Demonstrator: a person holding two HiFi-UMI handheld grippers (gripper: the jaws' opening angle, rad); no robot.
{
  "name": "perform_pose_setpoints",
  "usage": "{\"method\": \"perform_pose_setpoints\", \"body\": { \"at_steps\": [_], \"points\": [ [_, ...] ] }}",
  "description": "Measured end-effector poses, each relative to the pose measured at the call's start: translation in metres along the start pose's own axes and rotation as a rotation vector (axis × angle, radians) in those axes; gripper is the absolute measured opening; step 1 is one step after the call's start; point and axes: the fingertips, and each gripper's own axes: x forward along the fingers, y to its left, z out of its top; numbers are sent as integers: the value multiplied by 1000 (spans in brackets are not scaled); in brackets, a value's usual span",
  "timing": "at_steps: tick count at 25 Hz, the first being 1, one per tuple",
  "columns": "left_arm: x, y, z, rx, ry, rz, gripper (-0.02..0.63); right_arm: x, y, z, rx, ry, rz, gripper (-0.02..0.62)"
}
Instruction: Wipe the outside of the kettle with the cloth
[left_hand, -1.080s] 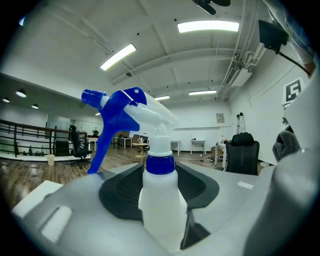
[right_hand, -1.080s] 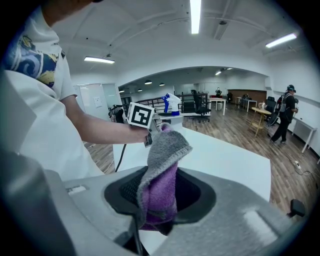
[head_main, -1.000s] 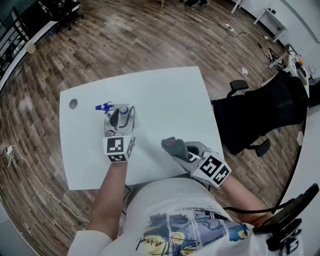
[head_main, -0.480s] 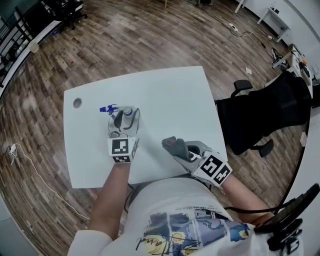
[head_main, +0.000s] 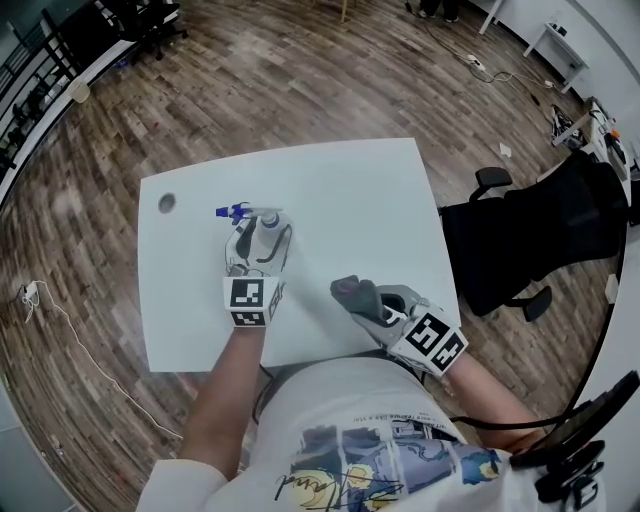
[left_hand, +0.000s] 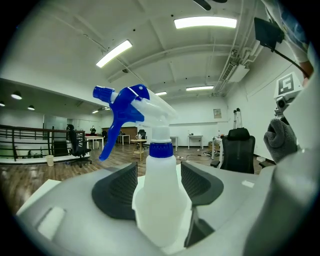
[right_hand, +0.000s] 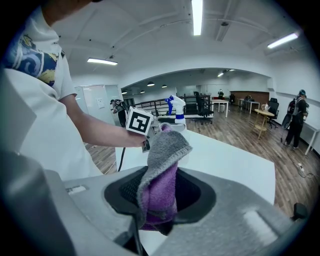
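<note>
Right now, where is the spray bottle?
In the head view the spray bottle stands on the left half of the white table, between the jaws of the left gripper, which have just been opening.

Left tool (left_hand: 158, 176) opening (bottle (left_hand: 161, 215) between); right tool (right_hand: 161, 192) clamped.

There's a white spray bottle (left_hand: 161, 195) upright on the white table (head_main: 340, 190), its blue trigger (head_main: 233, 211) aimed toward the round grey cap (head_main: 166, 201) near the table's far left corner. Off the right edge, a black office chair (head_main: 530, 230). Wood-plank floor (head_main: 250, 80) all round, a thin white cable (head_main: 60, 335) trailing at left.
</note>
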Motion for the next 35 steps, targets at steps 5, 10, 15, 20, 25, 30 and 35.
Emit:
{"method": "perform_pose_setpoints", "body": {
  "at_steps": [5, 10, 15, 20, 25, 30, 35],
  "points": [
    [-20, 0, -10, -10, 24, -13, 285, 2, 7, 5, -20, -15, -5, 133],
    [-57, 14, -18, -18, 43, -4, 280, 7, 22, 11, -36, -29, -13, 133],
    [-102, 18, -16, -20, 69, -31, 191, 10, 30, 10, -35, -45, -42, 133],
    [-152, 10, 0, -16, 70, -81, 25, 20, 41, 19, -18, -72, -68, 133],
    [-192, -21, 18, -56, 64, -264, 2, 37, 61, 39, -25, -96, -48, 133],
    [-206, -51, 21, -67, 121, -386, 2, 44, 73, 40, -60, -71, -93, 133],
    [-213, -61, 3, -62, 153, -447, 2, 48, 93, 34, -94, -54, -102, 133]
  ]
}}
